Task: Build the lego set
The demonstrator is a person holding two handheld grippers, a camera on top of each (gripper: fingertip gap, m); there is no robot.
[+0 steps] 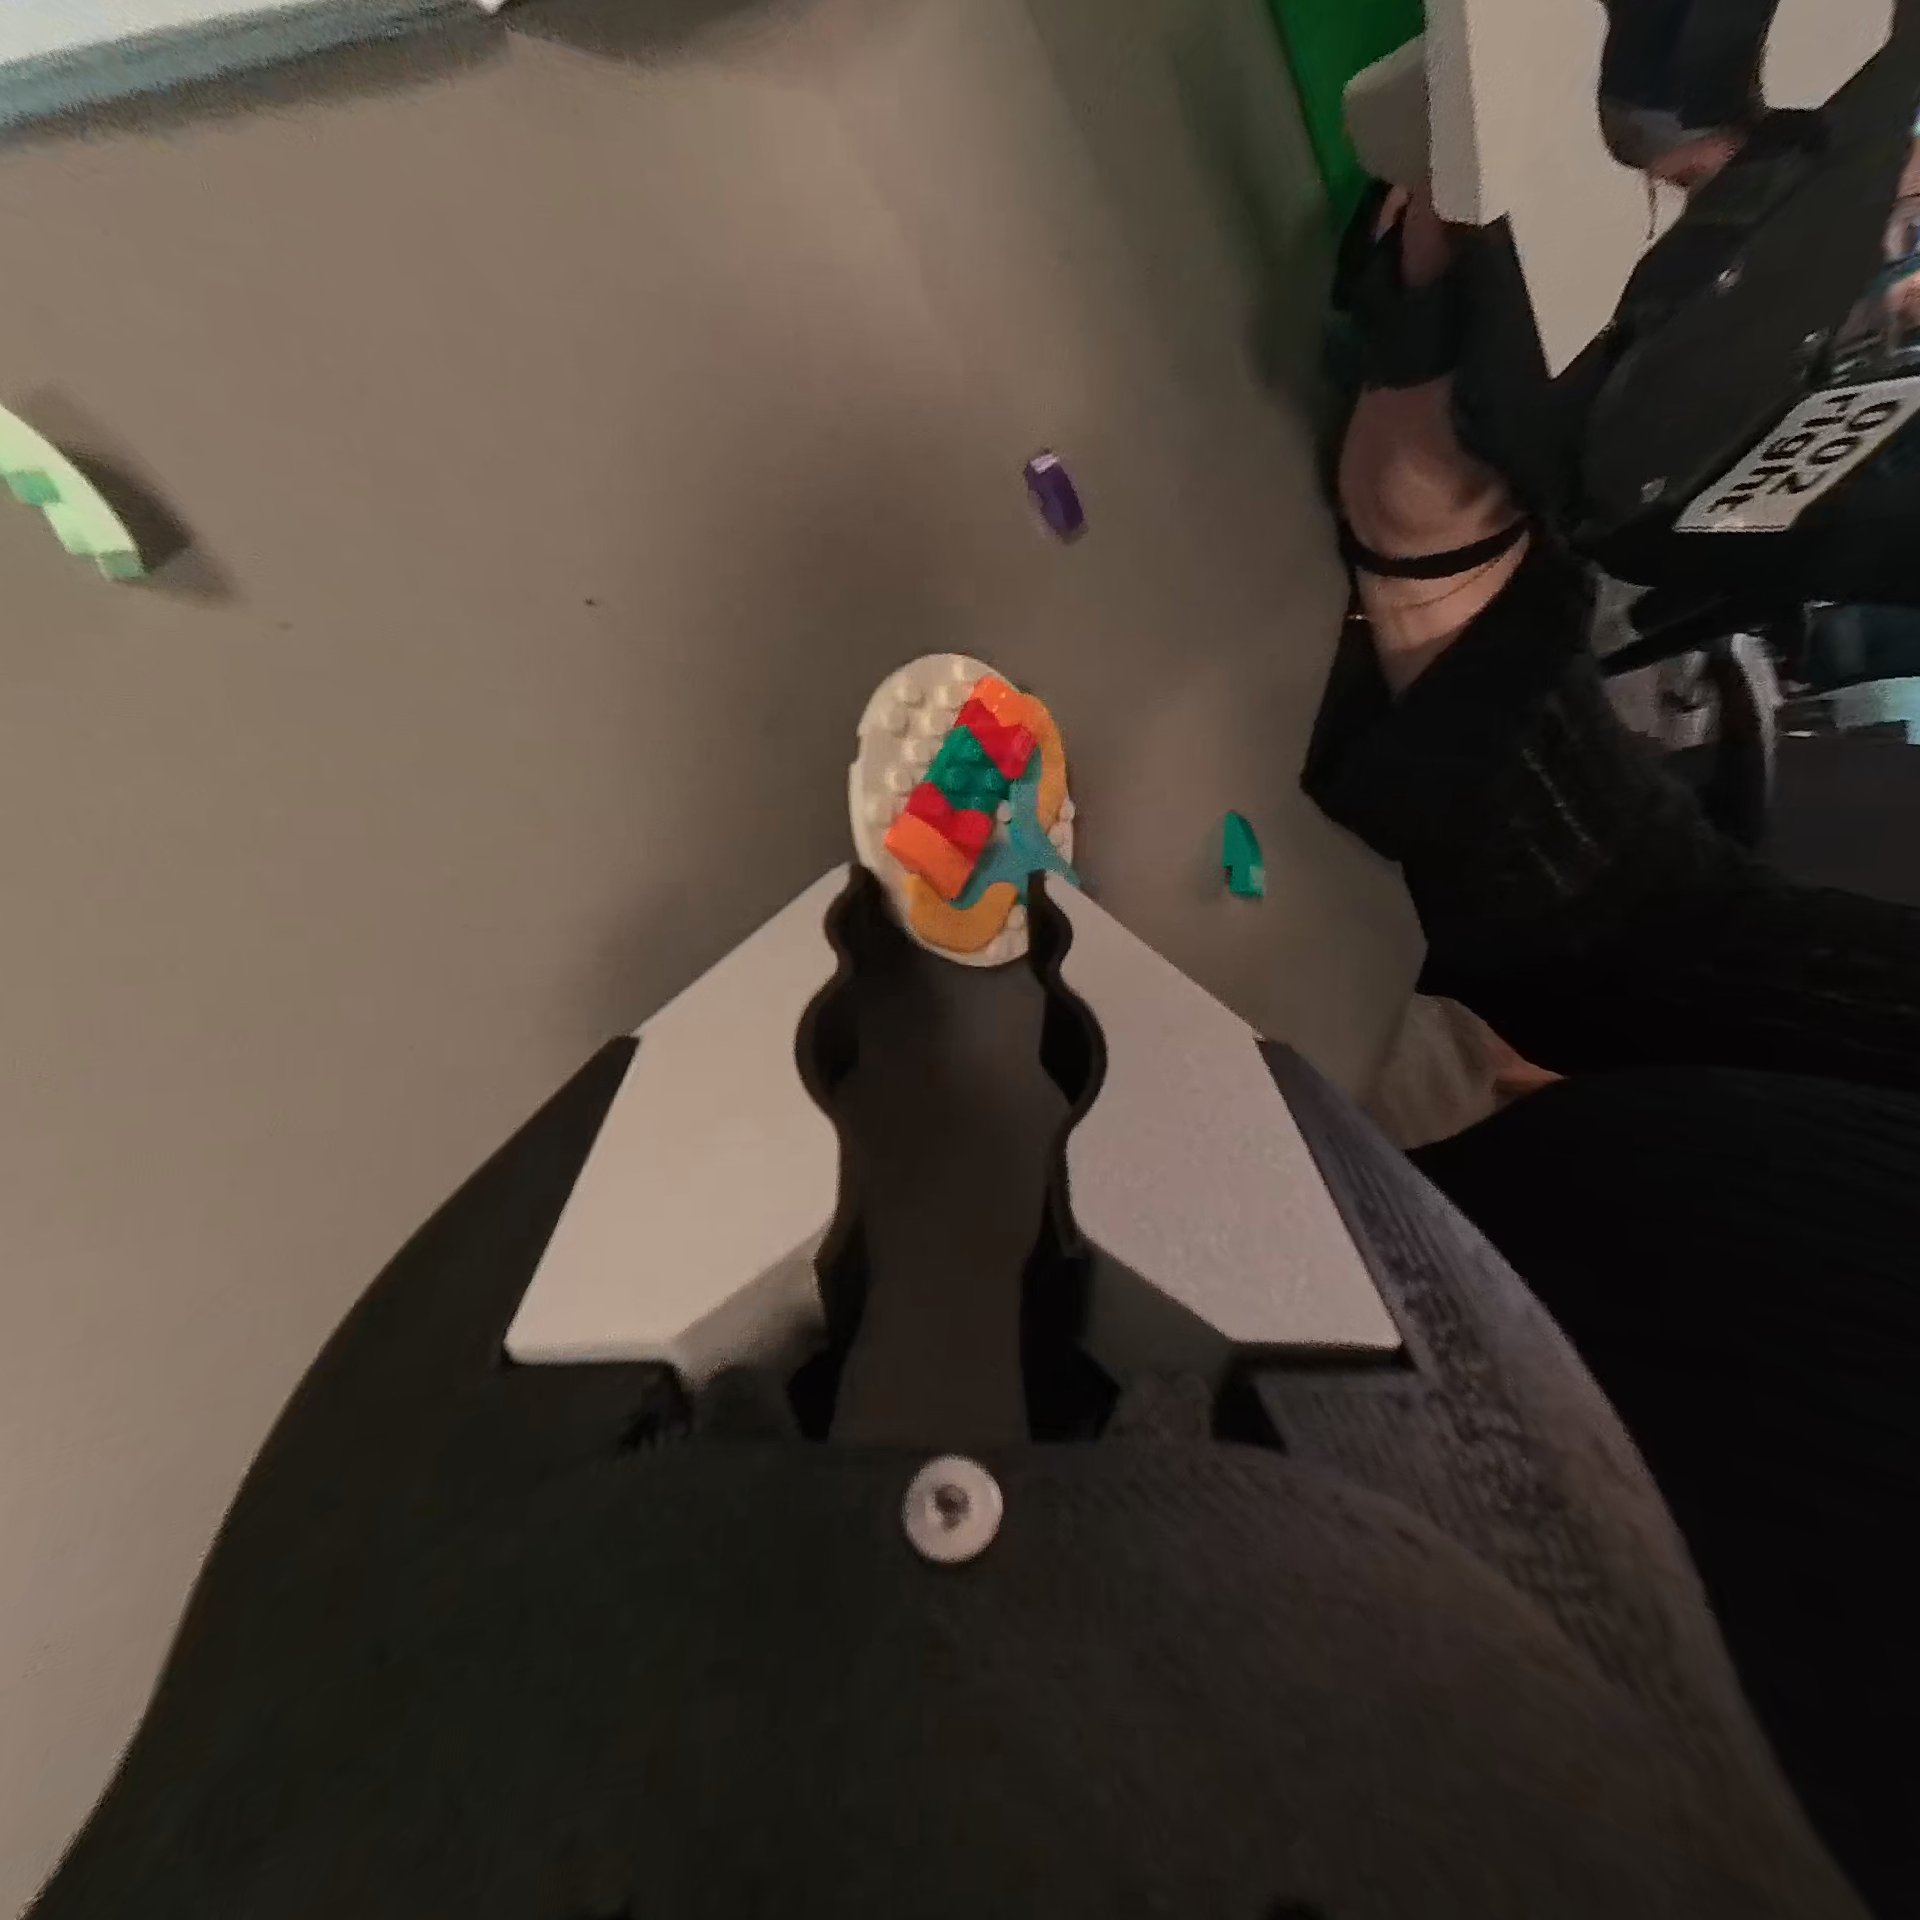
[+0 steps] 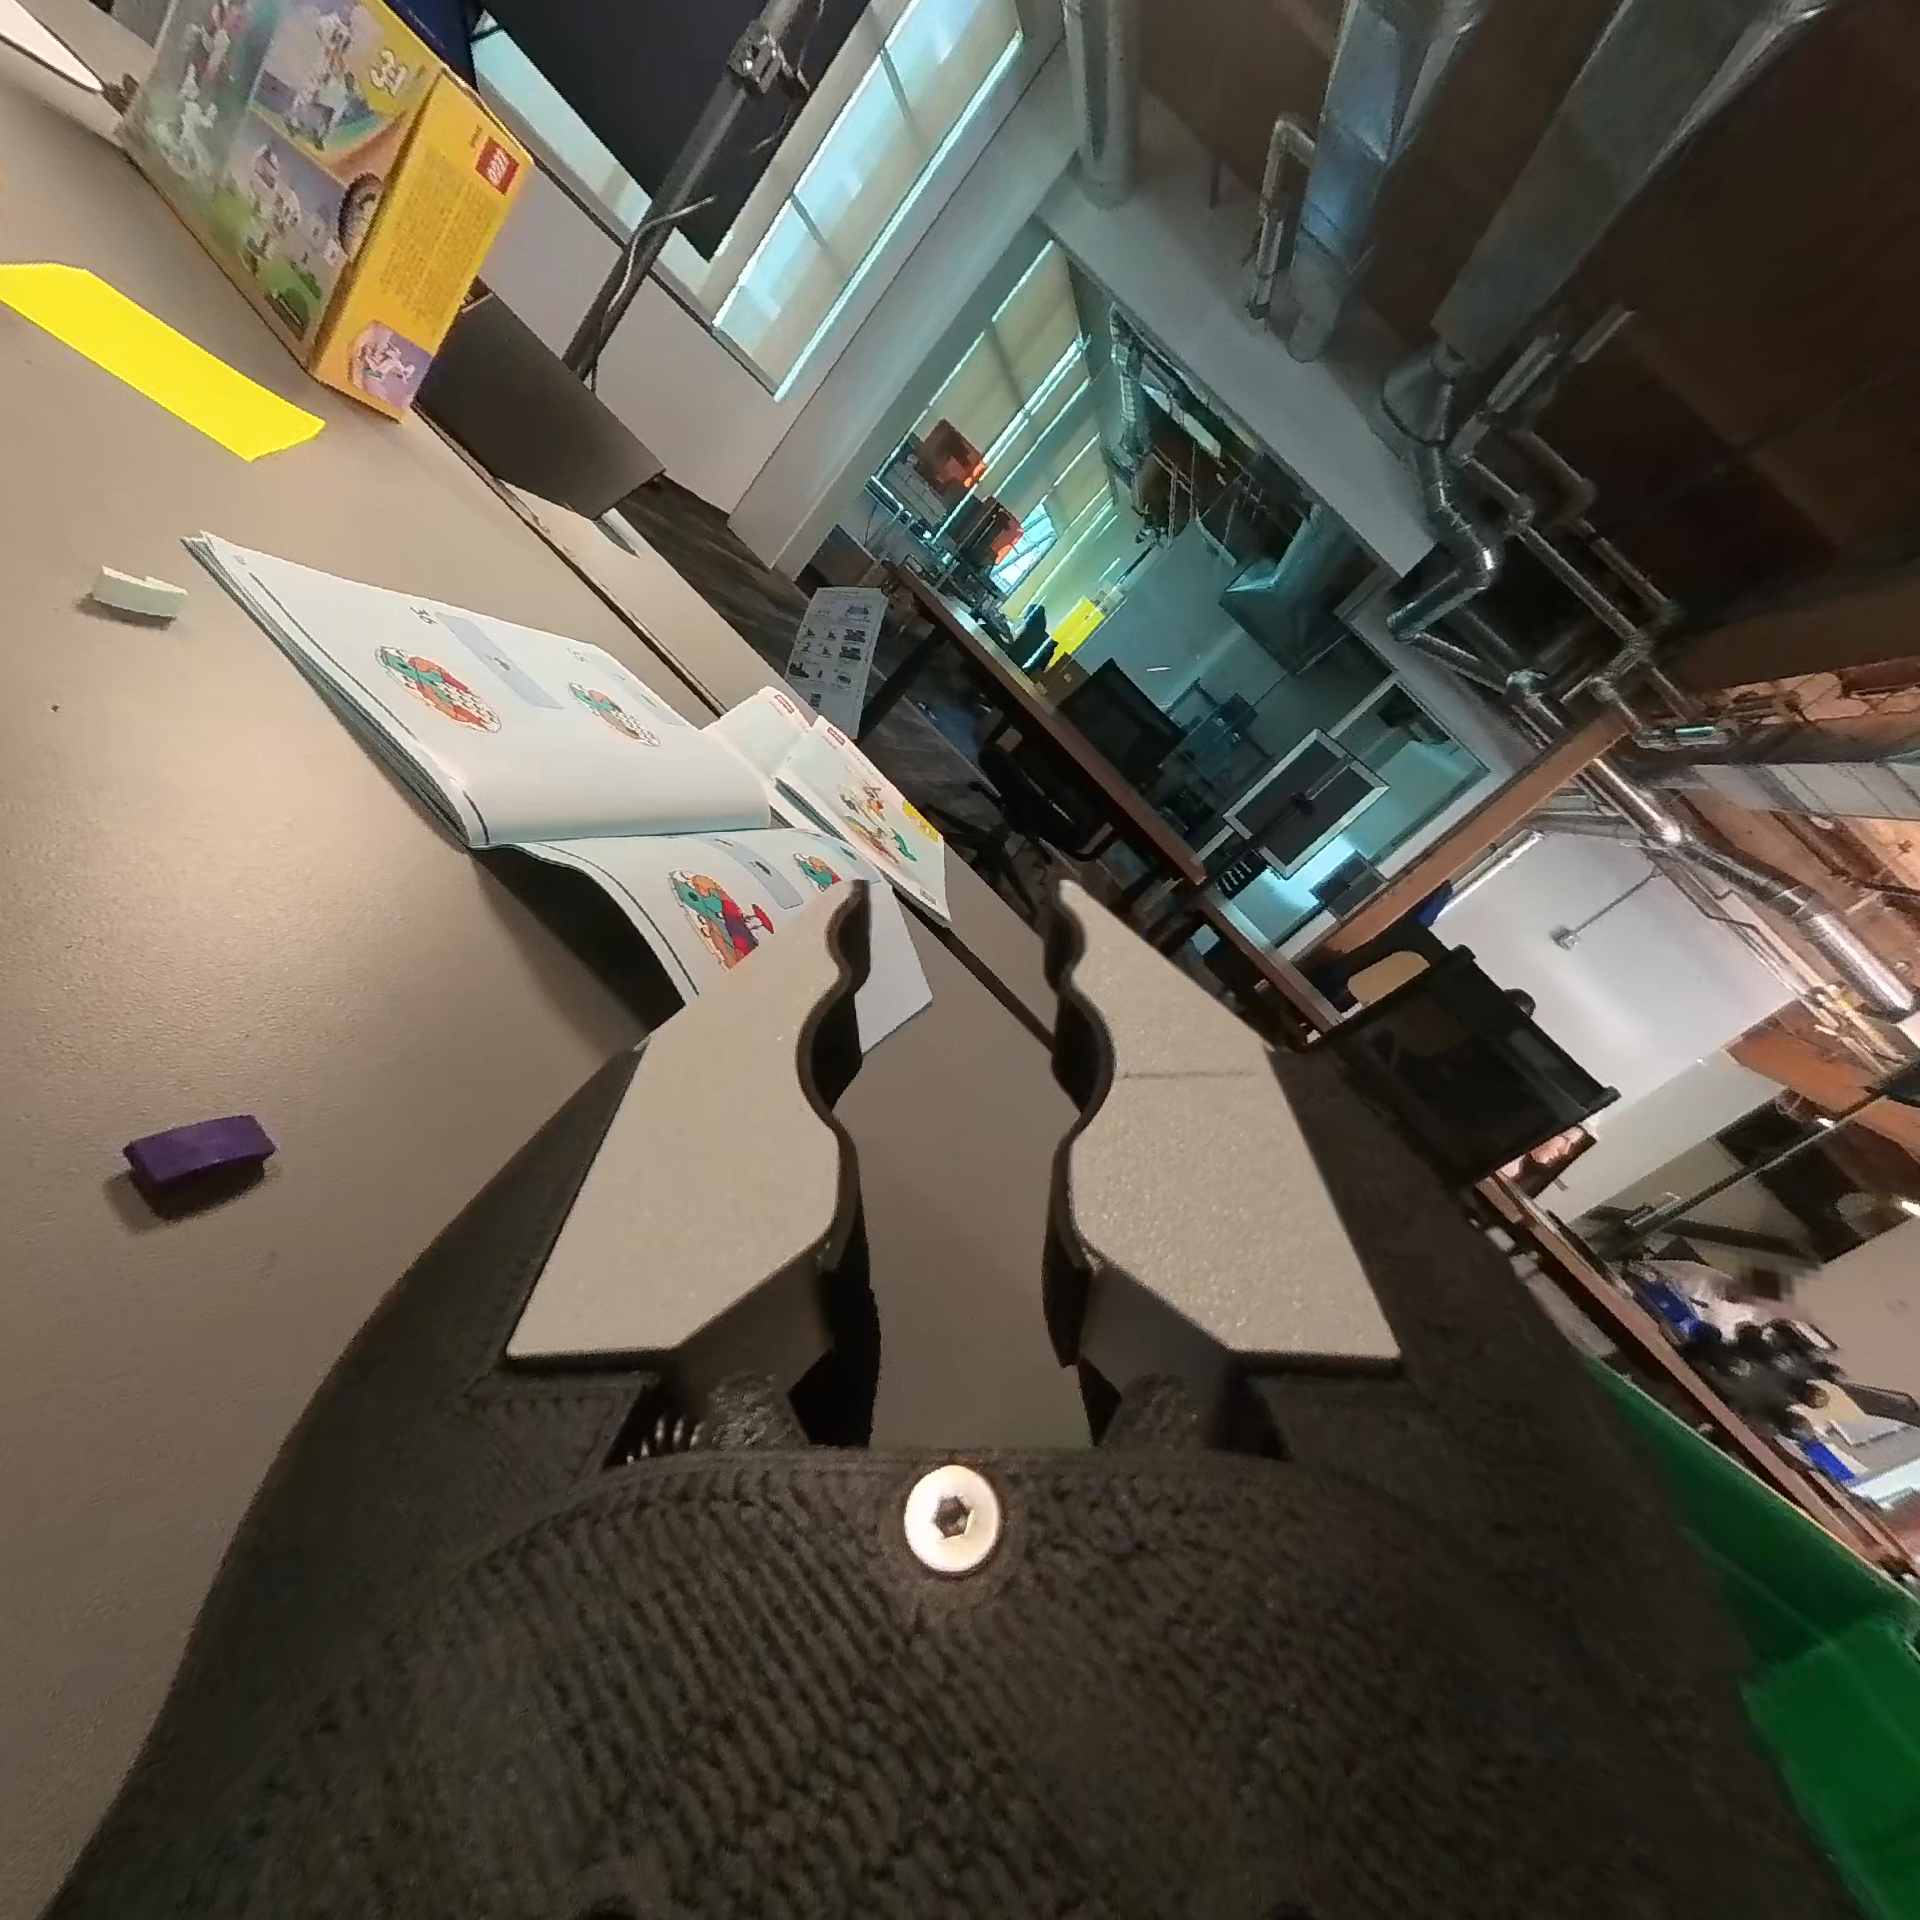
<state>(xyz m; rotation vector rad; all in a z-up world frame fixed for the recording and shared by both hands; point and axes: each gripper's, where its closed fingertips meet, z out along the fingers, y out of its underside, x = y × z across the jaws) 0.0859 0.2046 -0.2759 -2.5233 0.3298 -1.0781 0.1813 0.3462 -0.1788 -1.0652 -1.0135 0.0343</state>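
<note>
- The left hand-held gripper (image 1: 951, 909) is pinching the lego build (image 1: 961, 805) at its tips, over the bench (image 1: 520, 416).
- A white round plate is carrying orange, red, green and teal pieces.
- The right hand-held gripper (image 2: 961, 909) is gaping, holding nothing; a purple brick (image 2: 197, 1148) is lying at its nine o'clock.

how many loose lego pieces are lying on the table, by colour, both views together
purple piece: 1
teal piece: 1
white piece: 1
light green piece: 1
total: 4 loose; the round build in the left gripper is not counted
</note>
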